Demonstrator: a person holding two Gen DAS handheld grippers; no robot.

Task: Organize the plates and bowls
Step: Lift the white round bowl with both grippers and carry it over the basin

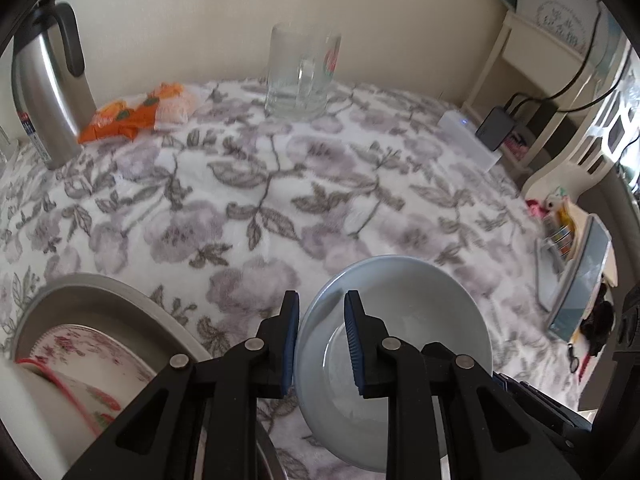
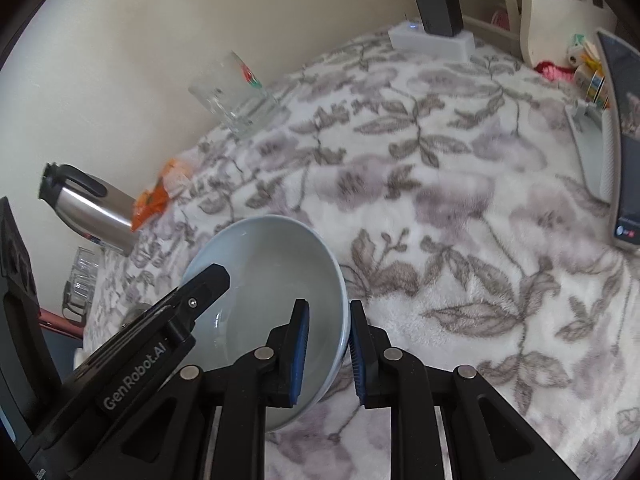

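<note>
A pale blue bowl [image 1: 404, 320] sits low over the floral cloth, and both grippers hold it. My left gripper [image 1: 322, 320] is shut on its left rim, one pad outside the wall and one inside. My right gripper [image 2: 328, 328] is shut on the opposite rim of the bowl [image 2: 272, 280] in the same way. One finger [image 2: 208, 280] of the left gripper reaches into the bowl from the left in the right wrist view. At lower left a metal tray [image 1: 100, 292] holds a floral plate [image 1: 92, 340] with a red-rimmed bowl [image 1: 48, 396] on it.
On the floral cloth [image 1: 260, 184] along the far wall stand a steel thermos [image 1: 44, 80], an orange snack packet [image 1: 132, 116] and a glass mug [image 1: 298, 76]. A white box with a charger [image 1: 472, 140] lies far right. A screen device [image 1: 576, 280] lies at the right edge.
</note>
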